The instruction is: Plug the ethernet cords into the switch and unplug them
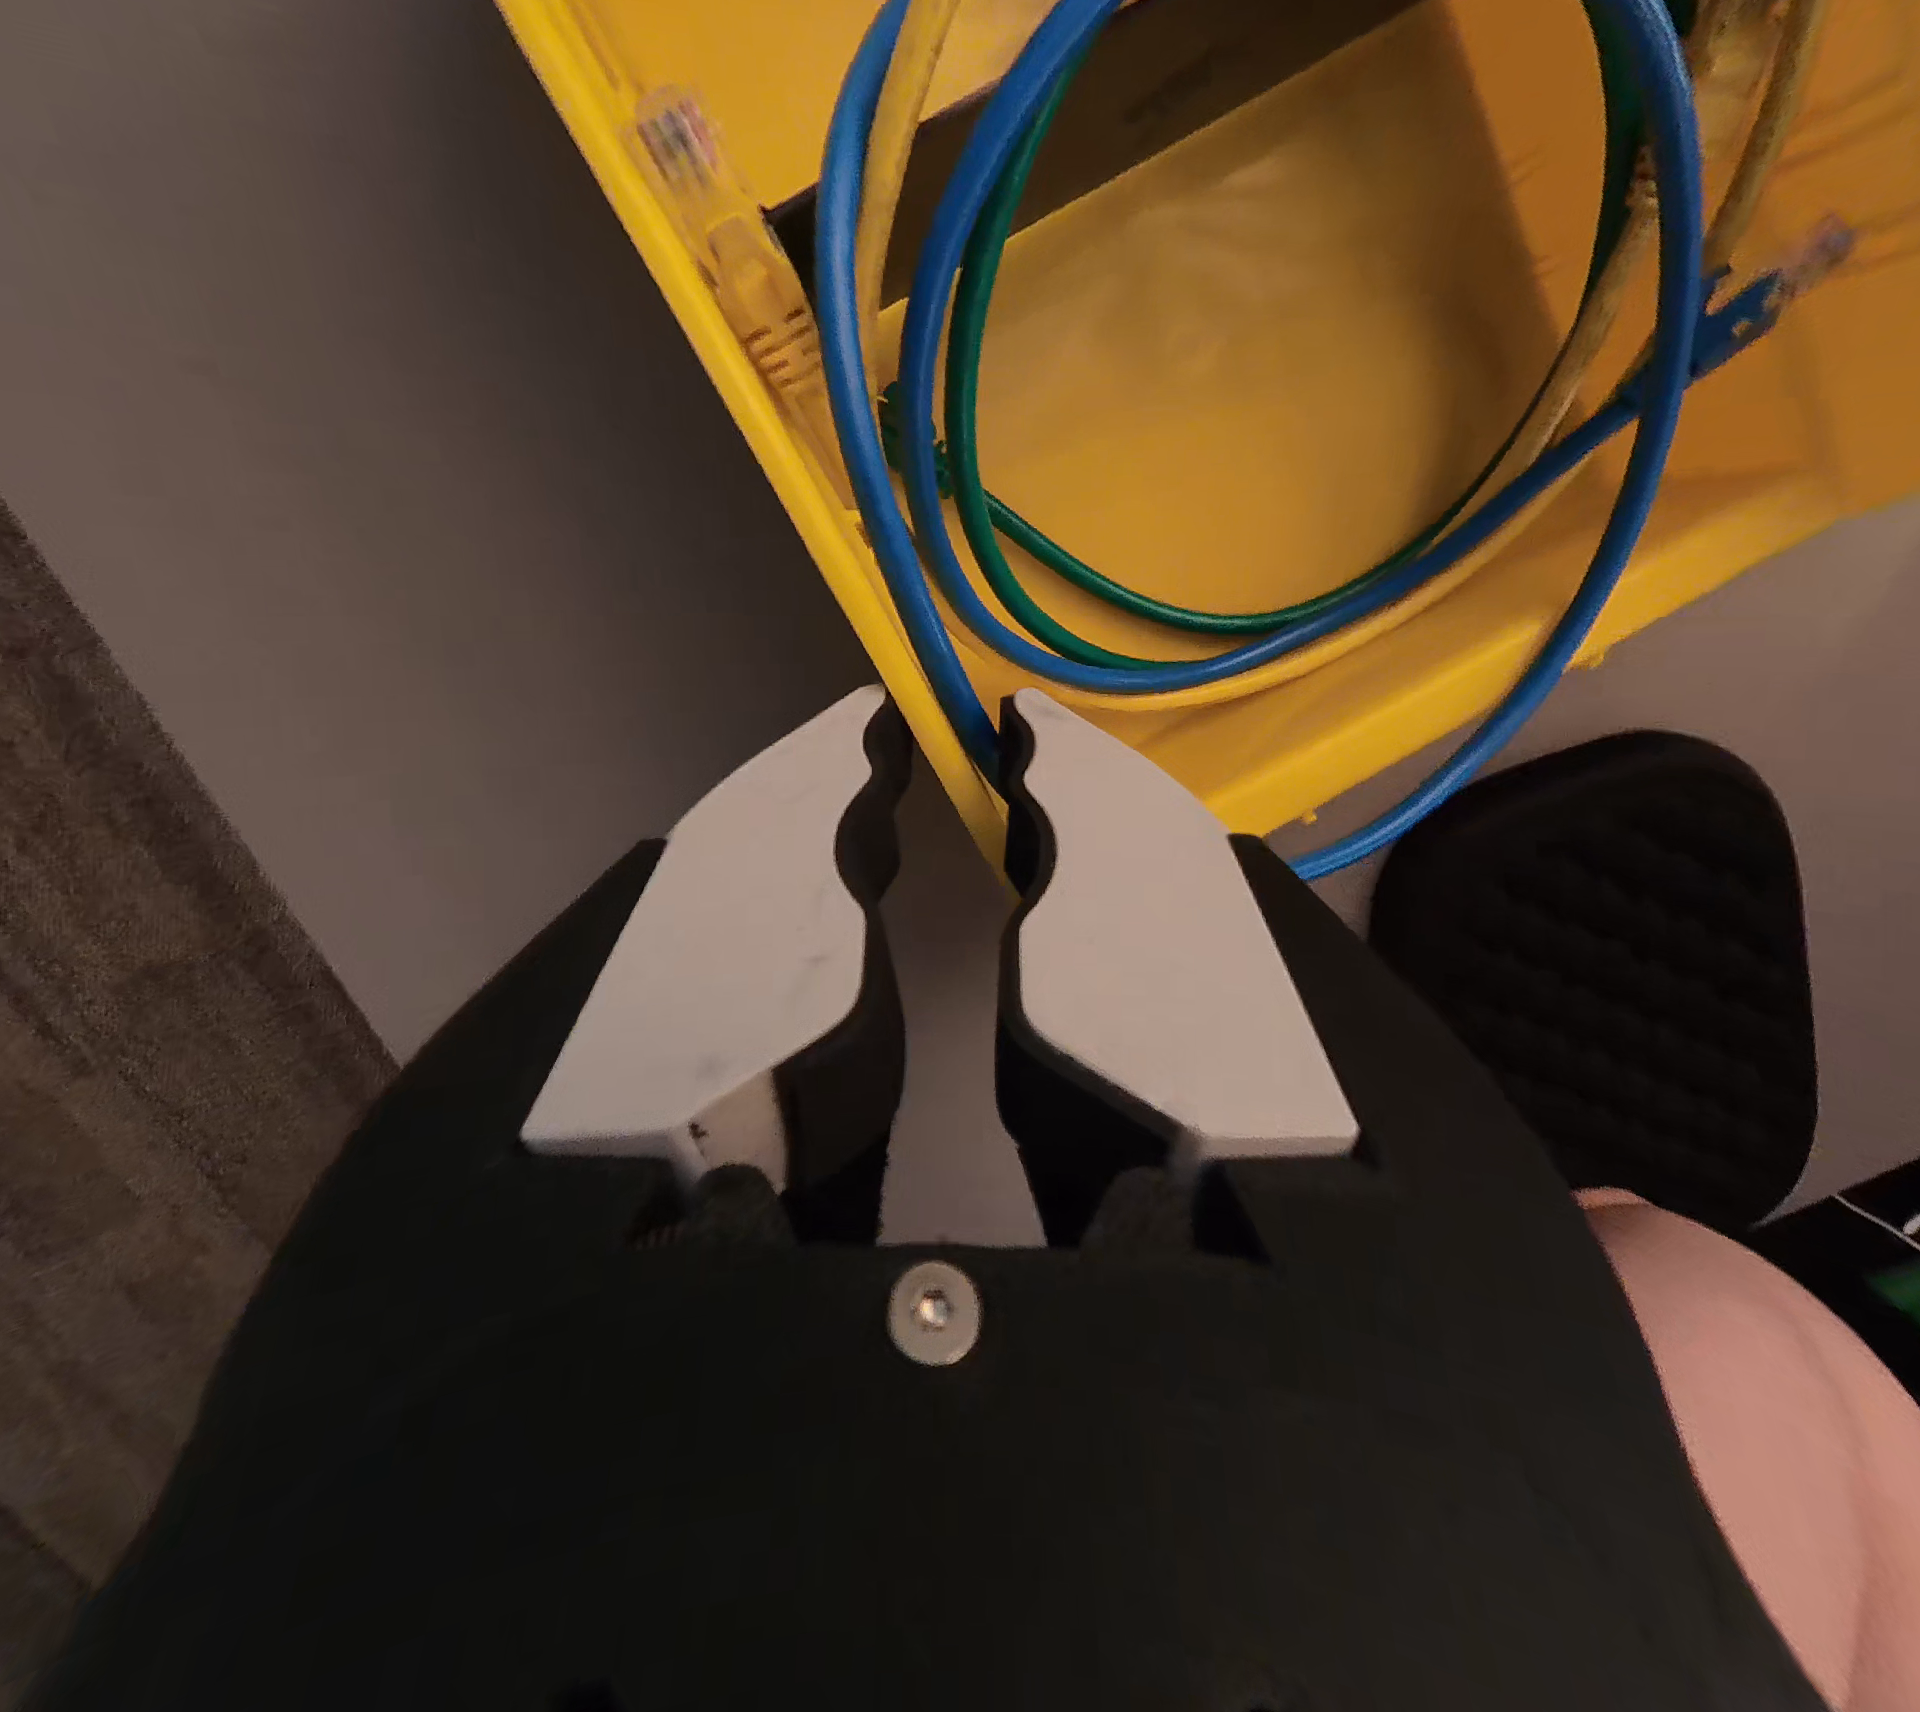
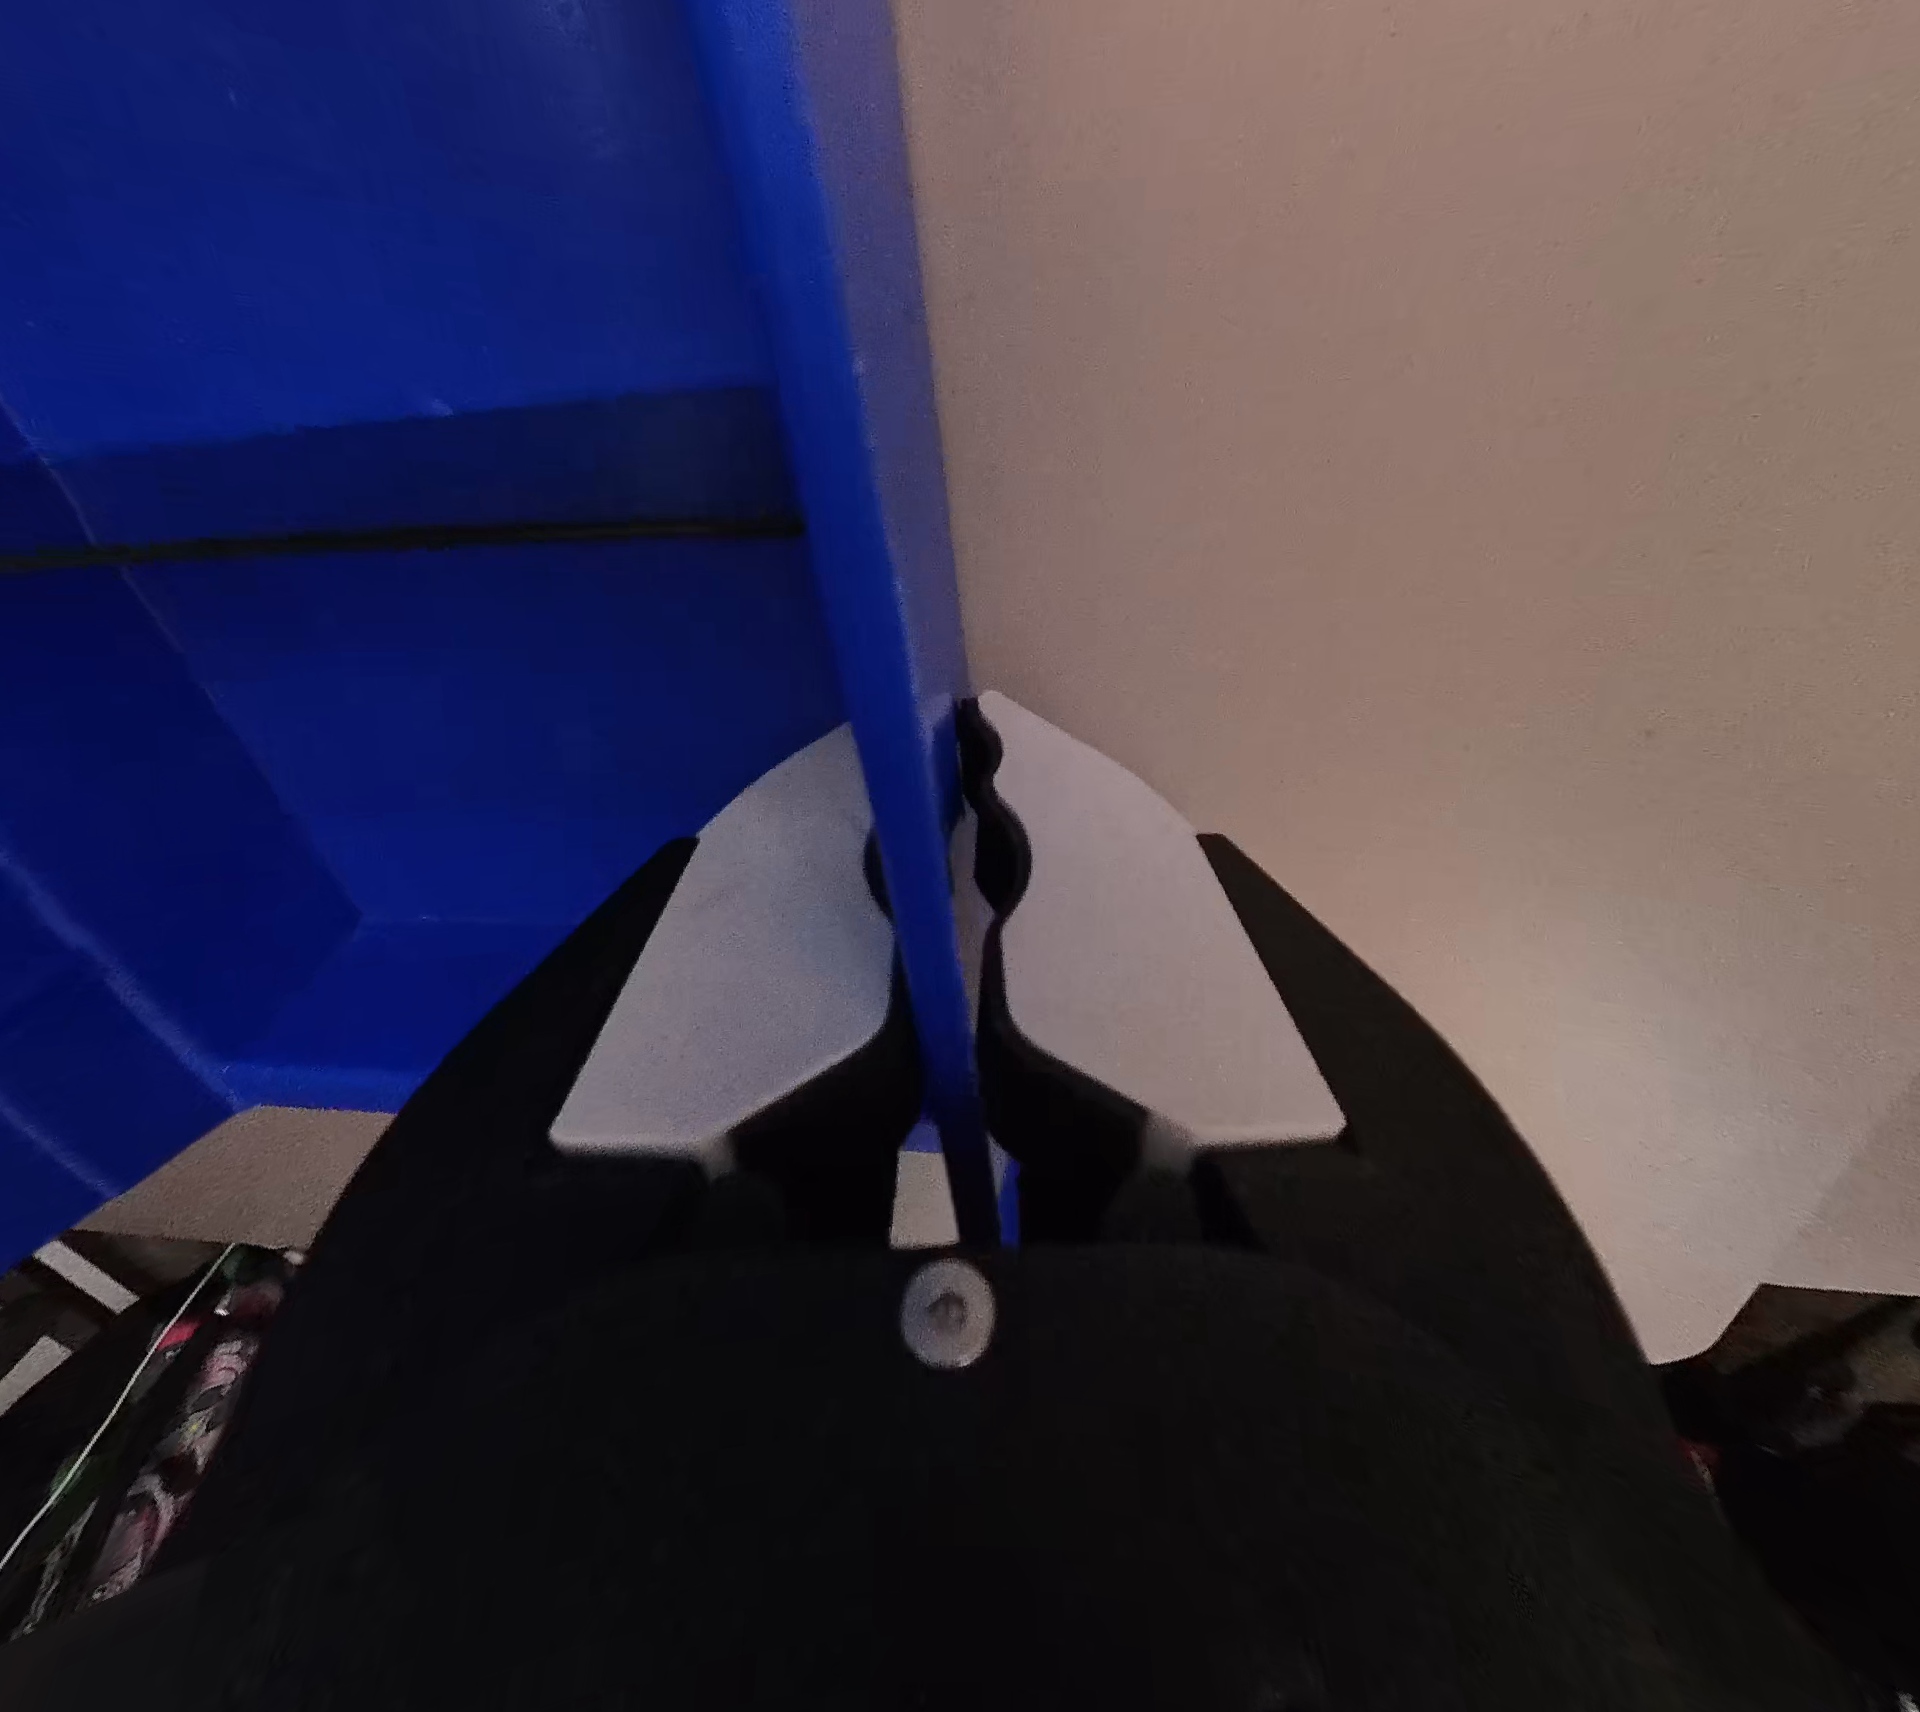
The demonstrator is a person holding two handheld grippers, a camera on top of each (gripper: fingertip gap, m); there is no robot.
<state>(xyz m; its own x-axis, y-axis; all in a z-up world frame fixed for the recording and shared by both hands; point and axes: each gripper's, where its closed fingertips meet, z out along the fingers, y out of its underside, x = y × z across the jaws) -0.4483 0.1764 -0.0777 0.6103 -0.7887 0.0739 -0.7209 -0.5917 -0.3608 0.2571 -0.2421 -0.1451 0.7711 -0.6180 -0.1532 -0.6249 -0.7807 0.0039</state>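
We note our left gripper point(image 1: 951, 712) clenched on the yellow bin point(image 1: 1299, 415) rim, cords point(image 1: 1091, 644) coiled inside just ahead, and our right gripper point(image 2: 914, 727) clamping the blue bin point(image 2: 416, 208) wall; no switch visible.

The left wrist view looks forward along its 2 fingers, very near the yellow bin point(image 1: 1351, 758) and down into it, while the right wrist view looks along its own 2 fingers, very near the blue bin point(image 2: 810, 332), and both views share only the pale tabletop point(image 1: 364, 415).
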